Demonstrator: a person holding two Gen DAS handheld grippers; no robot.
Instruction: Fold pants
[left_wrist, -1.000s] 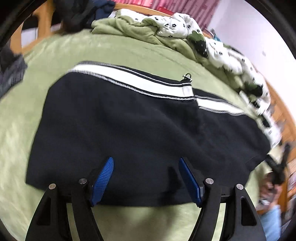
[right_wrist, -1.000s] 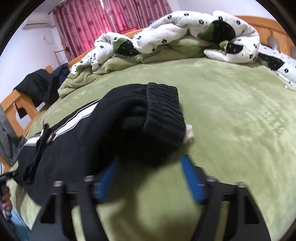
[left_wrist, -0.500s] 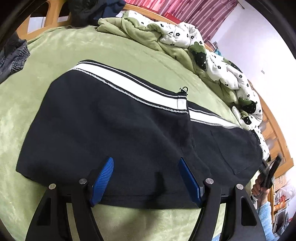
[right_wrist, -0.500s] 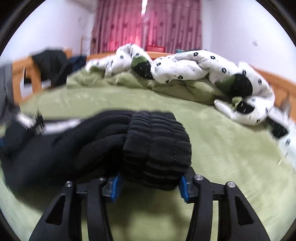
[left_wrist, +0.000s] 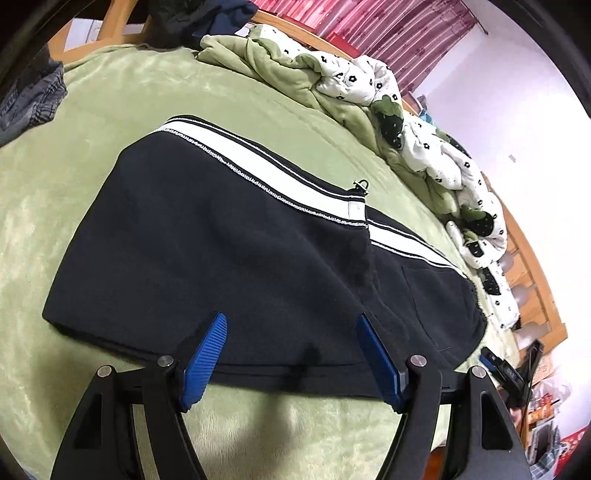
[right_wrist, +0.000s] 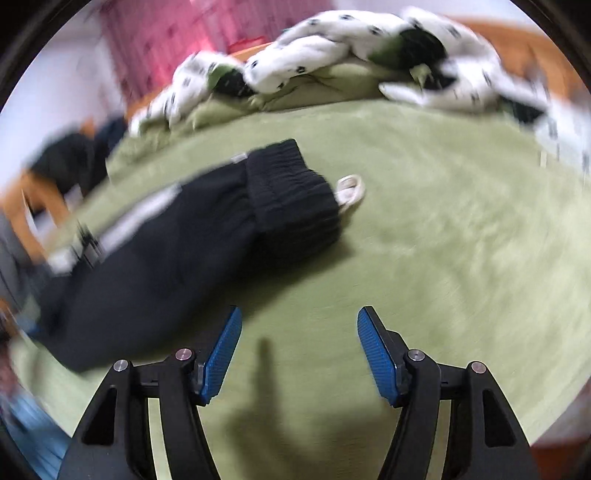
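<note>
We had the black fleece pants with white side stripes (left_wrist: 229, 258) folded over once on the green bed (left_wrist: 110, 122). Left claw (left_wrist: 291, 332) and right claw (right_wrist: 299, 332) both gaped wide, empty; another fold probably remained.

— Where, the black fleece pants with white side stripe (left_wrist: 229, 258)?
— Flat on the green plush blanket (left_wrist: 129, 103), just ahead of the left gripper (left_wrist: 291, 332); ahead and left of the right gripper (right_wrist: 299, 332), ribbed waistband (right_wrist: 291, 192) farthest.
— Behind them?
— Heaped along the far edge, a rumpled white flower-print quilt (left_wrist: 436, 147). Far left, a grey crumpled garment (left_wrist: 33, 99).
</note>
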